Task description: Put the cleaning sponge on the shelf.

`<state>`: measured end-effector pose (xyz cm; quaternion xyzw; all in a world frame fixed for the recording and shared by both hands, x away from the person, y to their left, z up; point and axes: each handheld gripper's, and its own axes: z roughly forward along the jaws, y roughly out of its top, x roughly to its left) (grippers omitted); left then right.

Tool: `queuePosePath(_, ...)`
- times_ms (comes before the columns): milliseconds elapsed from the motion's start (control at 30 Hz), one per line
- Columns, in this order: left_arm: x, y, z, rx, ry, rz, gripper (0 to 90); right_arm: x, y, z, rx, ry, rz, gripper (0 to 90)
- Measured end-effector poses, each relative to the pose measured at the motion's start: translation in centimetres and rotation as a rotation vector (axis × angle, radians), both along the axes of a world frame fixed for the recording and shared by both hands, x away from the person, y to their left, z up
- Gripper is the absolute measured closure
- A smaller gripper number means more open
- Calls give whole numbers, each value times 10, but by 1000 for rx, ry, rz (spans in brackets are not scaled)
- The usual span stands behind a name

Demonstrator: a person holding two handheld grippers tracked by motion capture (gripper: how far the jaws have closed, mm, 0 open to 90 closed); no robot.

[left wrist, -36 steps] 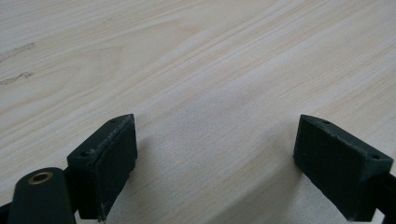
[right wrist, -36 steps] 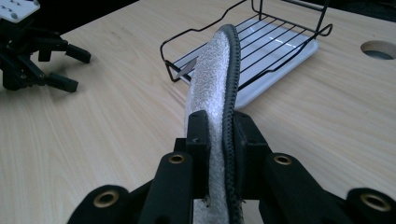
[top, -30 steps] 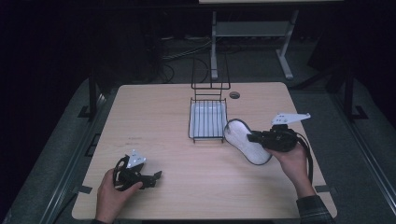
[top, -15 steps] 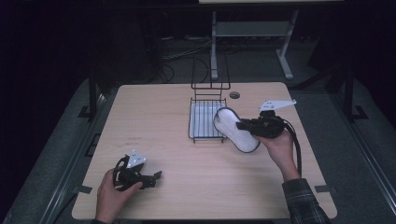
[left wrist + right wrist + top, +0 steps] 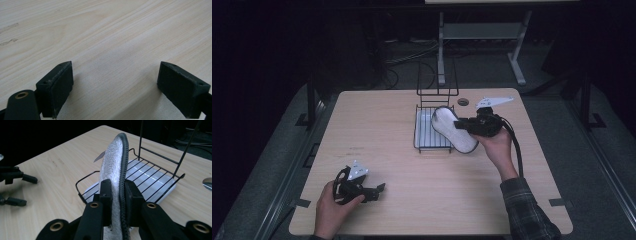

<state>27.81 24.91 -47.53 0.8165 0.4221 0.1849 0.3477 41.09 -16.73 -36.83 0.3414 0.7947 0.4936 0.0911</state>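
Note:
A white fleecy insole [image 5: 451, 127] with a black edge is pinched in my right gripper [image 5: 463, 125], which is shut on its side. In the right gripper view the insole [image 5: 113, 162] stands on edge between the jaws of my right gripper [image 5: 117, 192]. It hangs over the right side of a black wire rack [image 5: 417, 136] with a white tray under it [image 5: 155, 187]. My left gripper [image 5: 379, 191] rests on the table near the front left, open. Between its fingers there is bare wood under the left gripper [image 5: 115, 90].
The light wooden table [image 5: 377, 130] has a round cable hole [image 5: 463, 101] near its far edge. The rack's tall wire back [image 5: 437, 80] rises at its far end. A metal stand [image 5: 442, 45] and cables lie on the dark floor beyond.
My right gripper has carried the insole left and away from the person, from the table's right side to over the rack's right edge. The left gripper has stayed put.

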Motion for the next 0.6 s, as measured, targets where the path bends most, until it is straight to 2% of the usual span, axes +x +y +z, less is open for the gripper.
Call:
queuePosePath(267, 0, 0, 0, 0, 0, 0, 127, 20, 12, -3, 14, 4, -21, 784)
queuePosePath(333, 0, 0, 0, 0, 0, 0, 127, 25, 16, -4, 10, 24, -18, 782)
queuePosePath(500, 0, 0, 0, 0, 0, -1, 127, 35, 28, -7, 12, 16, -19, 782)
queuePosePath(600, 0, 0, 0, 0, 0, -1, 127, 41, 33, -10, 6, 34, -12, 782)
